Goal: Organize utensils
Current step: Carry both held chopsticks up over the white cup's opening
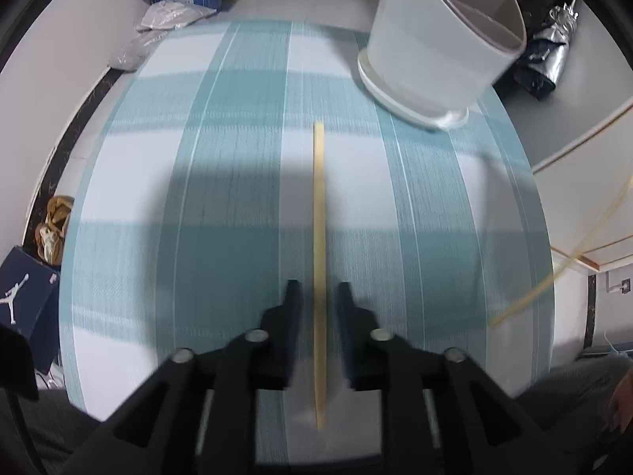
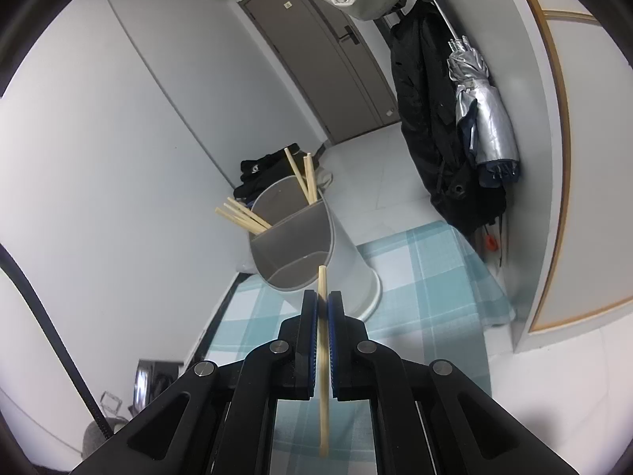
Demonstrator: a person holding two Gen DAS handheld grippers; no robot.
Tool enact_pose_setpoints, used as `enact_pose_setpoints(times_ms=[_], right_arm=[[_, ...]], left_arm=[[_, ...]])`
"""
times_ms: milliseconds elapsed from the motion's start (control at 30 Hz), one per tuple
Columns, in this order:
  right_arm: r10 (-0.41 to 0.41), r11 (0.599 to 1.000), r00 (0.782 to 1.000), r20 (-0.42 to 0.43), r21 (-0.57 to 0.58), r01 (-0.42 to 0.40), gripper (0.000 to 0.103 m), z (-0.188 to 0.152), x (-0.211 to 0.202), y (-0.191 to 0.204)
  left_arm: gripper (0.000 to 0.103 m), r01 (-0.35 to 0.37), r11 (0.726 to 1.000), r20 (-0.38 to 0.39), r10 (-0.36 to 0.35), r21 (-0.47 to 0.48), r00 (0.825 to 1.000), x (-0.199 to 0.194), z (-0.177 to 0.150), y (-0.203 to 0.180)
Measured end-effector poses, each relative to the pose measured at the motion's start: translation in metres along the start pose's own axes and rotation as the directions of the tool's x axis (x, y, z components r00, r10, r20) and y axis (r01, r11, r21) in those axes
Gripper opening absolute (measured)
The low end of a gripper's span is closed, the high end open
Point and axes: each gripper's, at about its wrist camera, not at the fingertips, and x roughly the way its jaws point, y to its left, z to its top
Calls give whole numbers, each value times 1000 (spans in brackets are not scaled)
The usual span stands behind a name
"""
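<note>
Through the left wrist camera, I am looking steeply down at the table (image 1: 221, 182), which is wearing a teal and white checked cloth. One chopstick (image 1: 319, 237) is lying flat on it, running from near to far. My left tool (image 1: 319, 297) is straddling the chopstick's near part, its jaws standing narrowly apart on either side, and I am seeing a gap between each pad and the wood, so I am not gripping it yet. At the far right, the white utensil holder (image 1: 431, 51) is standing on the cloth, well apart from this stick, with chopstick tips showing above its rim. Another pale stick is crossing the right edge of the view, blurred.

Through the right wrist camera, my right tool (image 2: 323, 299) is clamping a second chopstick (image 2: 324, 356) between its blue pads, tip pointing toward the holder (image 2: 348, 261) just beyond. I am counting two groups of chopsticks (image 2: 245, 217) already leaning in the far compartments, while the near compartment is looking empty.

So I am judging the job well underway: several sticks are stowed, one is in hand waiting to be dropped in, and one on the cloth is waiting to be picked up.
</note>
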Motion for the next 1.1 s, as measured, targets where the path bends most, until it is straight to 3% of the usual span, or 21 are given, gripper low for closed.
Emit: enact_pose_setpoints(times_ms=[100, 367, 433, 467, 567, 700, 867, 967, 1100], right_arm=[[-13, 1000, 1000, 6, -16, 13, 4, 0, -1, 1], [-8, 1000, 1000, -2, -2, 8, 4, 1, 0, -1], [-10, 1000, 1000, -2, -7, 10, 4, 2, 1, 0], [-12, 1000, 1000, -5, -9, 12, 4, 2, 2, 1], [-13, 1000, 1000, -11, -11, 13, 4, 1, 4, 2], [-21, 1000, 1000, -16, -16, 21, 4, 0, 6, 3], [-46, 998, 999, -3, -45, 46, 4, -3, 7, 7], [-56, 996, 998, -4, -63, 56, 4, -6, 8, 9], [-54, 994, 999, 7, -96, 54, 4, -10, 5, 16]], left_arm=[[38, -14, 1000, 40, 13, 15, 999, 4, 19, 0], [39, -50, 998, 48, 48, 41, 998, 31, 70, -1], [35, -48, 998, 51, 46, 44, 998, 30, 67, 2], [21, -50, 998, 55, 47, 47, 997, 31, 68, 0], [3, -100, 992, 67, 95, 76, 993, 33, 66, -3], [3, -54, 997, 69, 51, 55, 996, 31, 67, -1], [3, -3, 1000, 155, -1, 25, 988, 3, 68, 3], [3, 42, 999, 235, -46, 21, 971, -26, 61, 3], [3, 115, 993, 345, -114, 16, 932, -76, 44, 5]])
